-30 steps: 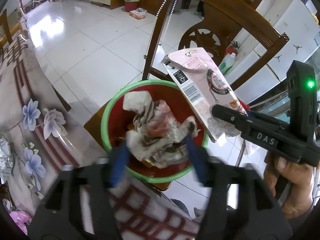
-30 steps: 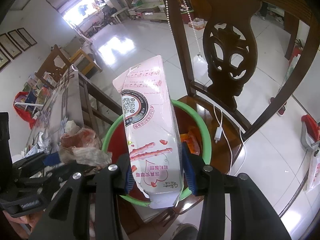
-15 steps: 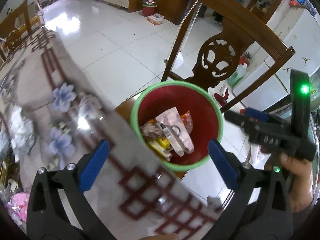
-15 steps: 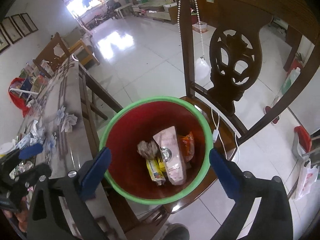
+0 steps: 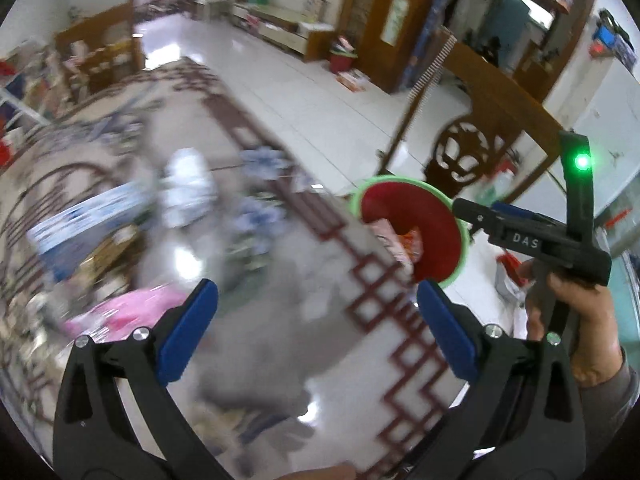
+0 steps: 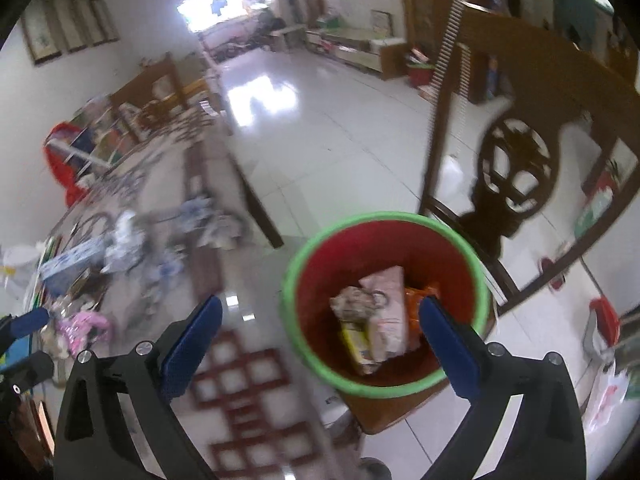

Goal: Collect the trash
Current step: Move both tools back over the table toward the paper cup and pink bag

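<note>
Both tools stand wide and empty: left gripper (image 5: 316,328), right gripper (image 6: 318,344). Remaining trash — a pink wrapper (image 5: 120,312) and a blue-white box (image 5: 88,220) — lies toward the table's (image 5: 280,320) left edge, blurred. The wrapper looks light, soft, crinkly; pinch a bunched fold. The box's long axis runs diagonally. The red bin (image 6: 384,384) sits beyond the right edge.

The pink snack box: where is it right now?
In the right wrist view the pink snack box lies inside the red bin, right of the crumpled paper.
</note>
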